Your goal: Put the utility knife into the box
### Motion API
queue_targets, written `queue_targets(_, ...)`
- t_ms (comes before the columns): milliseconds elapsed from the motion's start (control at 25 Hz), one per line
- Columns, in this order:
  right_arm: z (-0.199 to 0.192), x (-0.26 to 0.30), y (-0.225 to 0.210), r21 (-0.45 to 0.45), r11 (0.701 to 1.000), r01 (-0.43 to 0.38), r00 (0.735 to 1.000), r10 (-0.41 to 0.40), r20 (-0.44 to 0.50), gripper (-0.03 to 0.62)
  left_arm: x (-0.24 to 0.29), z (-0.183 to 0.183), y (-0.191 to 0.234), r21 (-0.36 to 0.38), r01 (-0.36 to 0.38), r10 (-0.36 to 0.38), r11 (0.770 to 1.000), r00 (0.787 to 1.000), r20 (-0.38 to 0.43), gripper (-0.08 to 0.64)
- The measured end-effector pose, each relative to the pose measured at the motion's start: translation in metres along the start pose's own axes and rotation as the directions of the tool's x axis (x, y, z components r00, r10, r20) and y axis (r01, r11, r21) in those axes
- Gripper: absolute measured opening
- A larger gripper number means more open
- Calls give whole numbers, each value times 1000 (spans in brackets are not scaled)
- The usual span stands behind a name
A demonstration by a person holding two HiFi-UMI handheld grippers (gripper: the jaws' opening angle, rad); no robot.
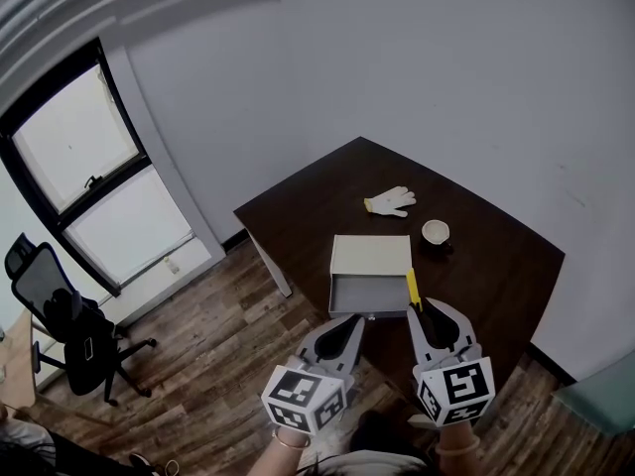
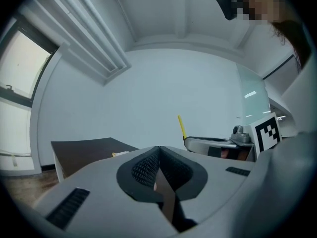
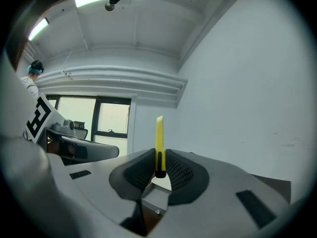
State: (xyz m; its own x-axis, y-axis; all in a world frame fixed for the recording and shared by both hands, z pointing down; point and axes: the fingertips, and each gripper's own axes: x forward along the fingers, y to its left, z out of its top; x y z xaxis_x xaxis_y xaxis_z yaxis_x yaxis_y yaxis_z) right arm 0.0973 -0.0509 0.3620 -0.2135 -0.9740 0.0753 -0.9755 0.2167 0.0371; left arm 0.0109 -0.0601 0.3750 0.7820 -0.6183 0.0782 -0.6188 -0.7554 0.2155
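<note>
The dark brown surface (image 1: 496, 256) stands in a corner of the room, and a pale grey drawer-style box (image 1: 371, 256) sits near its near edge, its tray slid out toward the person and empty. The left tool (image 1: 352, 321) hangs over the near edge just in front of that open tray, its ribbed pads pressed together with nothing between them (image 2: 158, 153). The right tool (image 1: 422, 310) is beside it, by the box's near right corner, clamped on the yellow utility knife (image 1: 413, 288). The knife sticks out past the tool's tips (image 3: 159, 155) with its black end seated between the pads (image 3: 159, 138), and it lies alongside the tray's right wall, outside the box. A white glove (image 1: 390, 202) lies toward the far edge, and a small pale cup (image 1: 435, 231) stands near the box's far right corner.
</note>
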Motion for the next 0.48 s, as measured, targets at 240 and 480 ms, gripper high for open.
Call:
queue_targets(240, -1, 23, -29, 2, 1000, -21, 1000, 21, 0, 72, 36, 2, 6, 3, -20, 20, 1000, 1000, -1, 18)
queue_targets(480, -1, 41, -43, -2, 999, -48, 999, 48, -9, 72, 53, 4, 16, 0, -52, 52, 999, 999, -11, 18)
